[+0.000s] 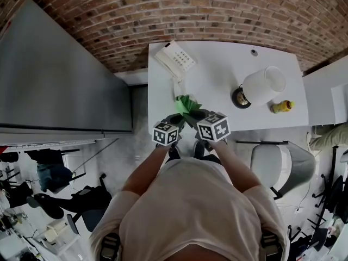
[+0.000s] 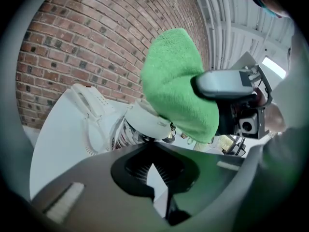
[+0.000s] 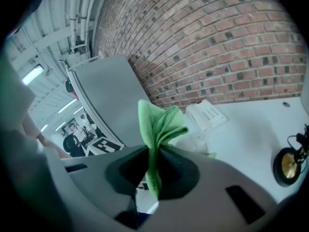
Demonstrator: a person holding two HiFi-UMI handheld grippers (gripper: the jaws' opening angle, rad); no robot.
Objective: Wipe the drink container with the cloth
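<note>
Brick wall backs a white table in the head view, with a grey panel to its left. A white telephone sits near the far left corner. The white drink container stands toward the right edge, a dark round disc just beside it and a small yellow bottle nearer the right edge. It is well apart from both grippers, which hang close together over the near left edge. The green cloth bunches up just ahead of them.

From the left gripper view, the left gripper has its fingertips together and nothing between them; only a sliver of white tabletop shows lower down. Ahead, the cloth drapes thickly over the tip of the right gripper.

Seen in the right gripper view, that gripper is clenched on the cloth. A fold runs down between the pads and loose ends stick up above them. The telephone and the dark disc lie beyond.

The cloth looks soft, light and limp, so it should mould round a curved wall, and the deep pinch looks unlikely to slip. The container looks rigid and smooth, probably slippery, and light enough to slide or tip under a sideways rub. The empty left gripper would best steady it by the body, low down, leaving the upper wall free for wiping.
</note>
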